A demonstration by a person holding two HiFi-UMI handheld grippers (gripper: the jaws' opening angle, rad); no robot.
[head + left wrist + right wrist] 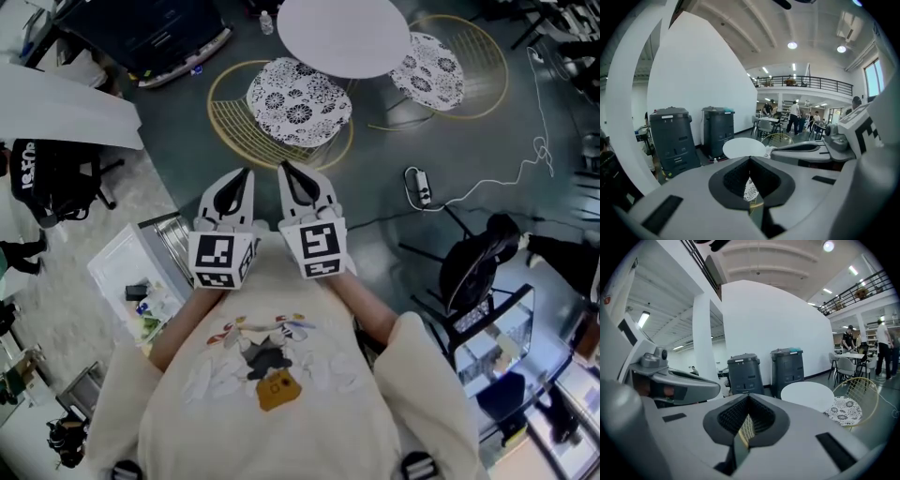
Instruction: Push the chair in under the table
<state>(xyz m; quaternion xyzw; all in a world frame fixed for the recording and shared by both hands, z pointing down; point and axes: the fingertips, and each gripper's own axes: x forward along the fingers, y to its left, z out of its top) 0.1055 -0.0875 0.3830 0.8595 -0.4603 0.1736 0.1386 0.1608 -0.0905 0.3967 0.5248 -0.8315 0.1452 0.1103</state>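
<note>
Well, our left gripper (246, 172) and right gripper (284, 167) clenched empty, we judge the wire chair (298, 103), on the floor (375, 192) by the near edge of the table (342, 33), light and stiff, best pushed at its back rim.

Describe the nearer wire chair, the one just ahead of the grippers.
The chair has a round gold wire frame, fanned into a curved back on the near side, and a round cushion with a black-and-white floral print. It stands upright on the dark floor, its far edge reaching the rim of the round white table.
</note>
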